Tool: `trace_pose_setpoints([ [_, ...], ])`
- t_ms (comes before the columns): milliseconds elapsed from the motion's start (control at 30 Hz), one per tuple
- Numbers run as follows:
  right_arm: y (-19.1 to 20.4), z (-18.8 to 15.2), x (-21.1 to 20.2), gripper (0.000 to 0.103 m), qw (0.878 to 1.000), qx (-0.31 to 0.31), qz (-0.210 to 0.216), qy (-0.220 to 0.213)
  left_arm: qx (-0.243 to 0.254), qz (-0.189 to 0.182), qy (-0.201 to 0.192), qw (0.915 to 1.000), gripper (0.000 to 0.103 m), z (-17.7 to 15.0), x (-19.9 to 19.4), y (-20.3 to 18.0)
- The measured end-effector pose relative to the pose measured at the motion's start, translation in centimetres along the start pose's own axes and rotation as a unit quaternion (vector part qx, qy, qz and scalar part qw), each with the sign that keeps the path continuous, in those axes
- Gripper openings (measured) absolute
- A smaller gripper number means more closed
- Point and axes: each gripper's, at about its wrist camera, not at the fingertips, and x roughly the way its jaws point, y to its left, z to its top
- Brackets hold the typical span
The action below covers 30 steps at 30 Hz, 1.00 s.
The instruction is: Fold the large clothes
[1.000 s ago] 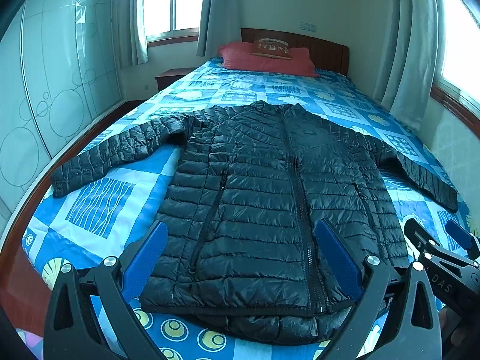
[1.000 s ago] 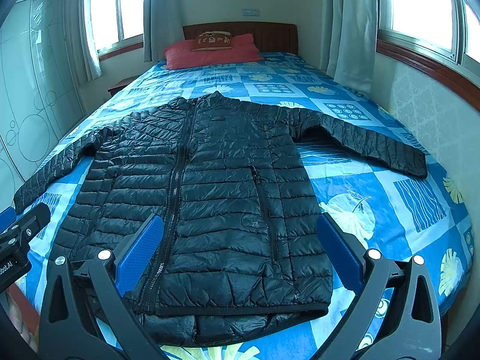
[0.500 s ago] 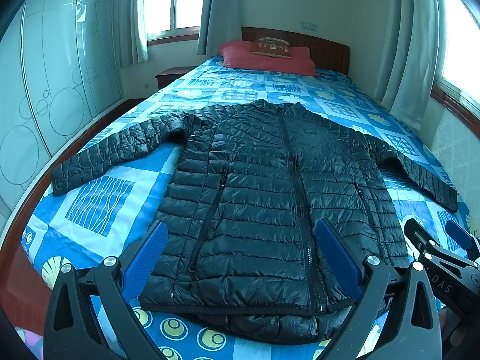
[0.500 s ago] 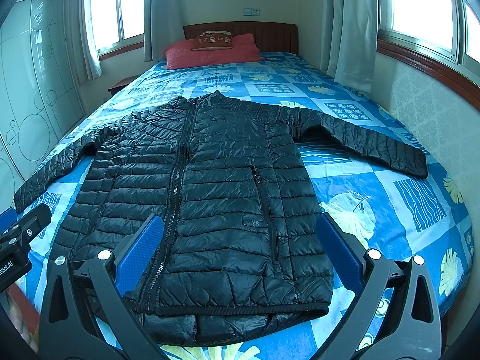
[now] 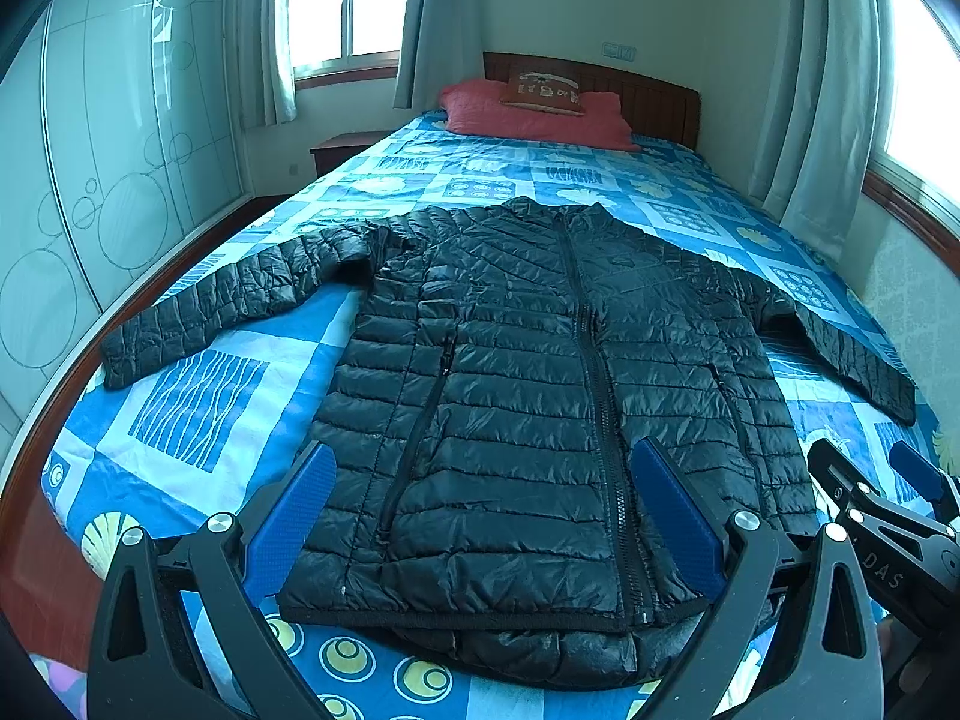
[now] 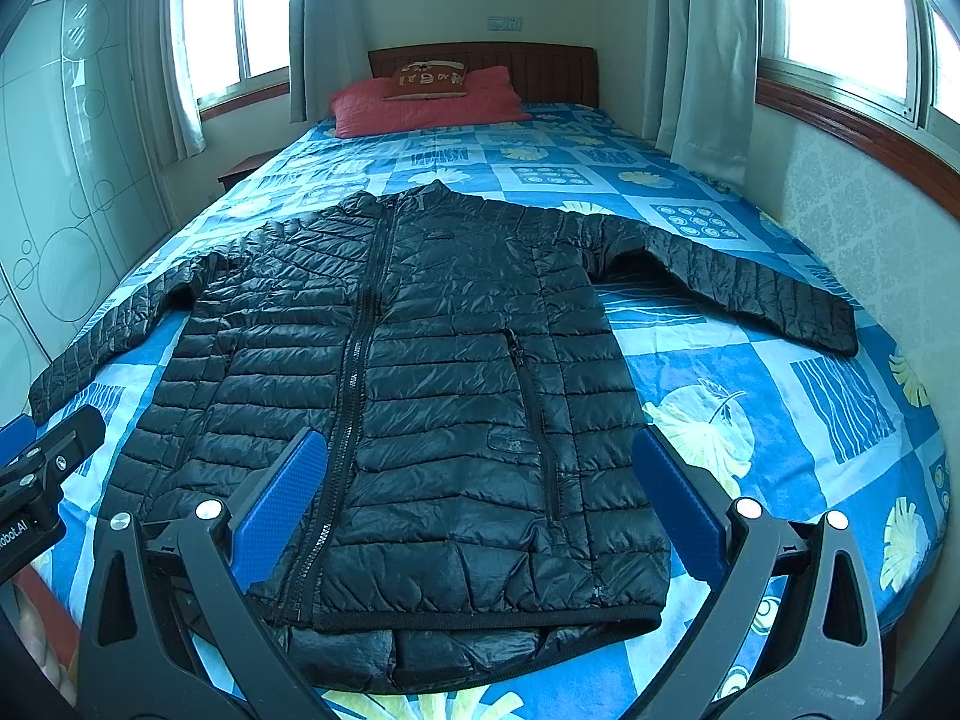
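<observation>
**Both grippers poised over the jacket hem**

The left gripper and right gripper hover level above the foot of the bed, fingers spread wide, holding nothing. The black puffer jacket lies flat, zipped, sleeves outspread.

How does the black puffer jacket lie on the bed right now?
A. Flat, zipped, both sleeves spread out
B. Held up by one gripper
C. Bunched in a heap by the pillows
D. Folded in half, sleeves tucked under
A: the jacket lies flat on the bed, zipped, with both sleeves out to the sides; both grippers are open and empty.
</observation>
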Motion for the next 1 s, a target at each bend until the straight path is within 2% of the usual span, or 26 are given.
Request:
trace_pose_setpoints([
  [233, -0.2, -0.1, 1.7, 0.101, 1.000, 0.013, 0.008, 0.007, -0.016, -0.007, 0.018, 0.9997, 0.098, 0.2, 2.2, 0.6],
  [300, -0.9, 0.2, 2.3, 0.101, 1.000, 0.026, 0.016, 0.007, -0.022, -0.017, 0.030, 0.9992, 0.098, 0.6, 3.2, 1.0],
  [400, -2.7, 0.7, 3.8, 0.101, 0.998, 0.057, 0.025, 0.009, -0.033, -0.009, 0.037, 0.9988, 0.098, 1.0, 4.6, 2.4],
  [433, -3.6, 0.9, 4.5, 0.099, 0.997, 0.071, 0.025, 0.012, -0.041, 0.002, 0.036, 0.9985, 0.098, 1.3, 5.3, 3.3],
  [500, -5.7, 1.3, 6.0, 0.085, 0.995, 0.099, 0.019, 0.021, -0.058, 0.023, 0.040, 0.9973, 0.098, 1.8, 6.8, 5.2],
  [533, -7.3, 1.5, 6.9, 0.072, 0.992, 0.120, 0.016, 0.022, -0.074, 0.041, 0.041, 0.9955, 0.098, 2.0, 7.9, 7.0],
  [567, -8.9, 1.6, 7.6, 0.070, 0.990, 0.140, 0.012, 0.023, -0.084, 0.053, 0.041, 0.9942, 0.098, 2.2, 8.5, 8.2],
  [600, -10.7, 1.6, 8.4, 0.070, 0.986, 0.164, 0.009, 0.022, -0.101, 0.079, 0.040, 0.9910, 0.098, 2.3, 9.6, 10.2],
  [700, -16.7, 1.7, 10.5, 0.070, 0.972, 0.233, -0.005, 0.012, -0.142, 0.126, 0.047, 0.9808, 0.098, 2.2, 12.6, 15.4],
  [767, -20.7, 1.6, 12.0, 0.070, 0.960, 0.281, -0.011, 0.008, -0.170, 0.141, 0.060, 0.9734, 0.098, 1.7, 14.1, 18.6],
  [867, -28.2, 0.8, 14.6, 0.070, 0.930, 0.367, -0.019, -0.006, -0.212, 0.168, 0.073, 0.9599, 0.098, 0.7, 16.0, 23.0],
  [1000, -35.8, -0.3, 17.1, 0.066, 0.887, 0.460, -0.008, -0.040, -0.237, 0.211, 0.079, 0.9451, 0.098, -0.3, 17.6, 26.5],
])
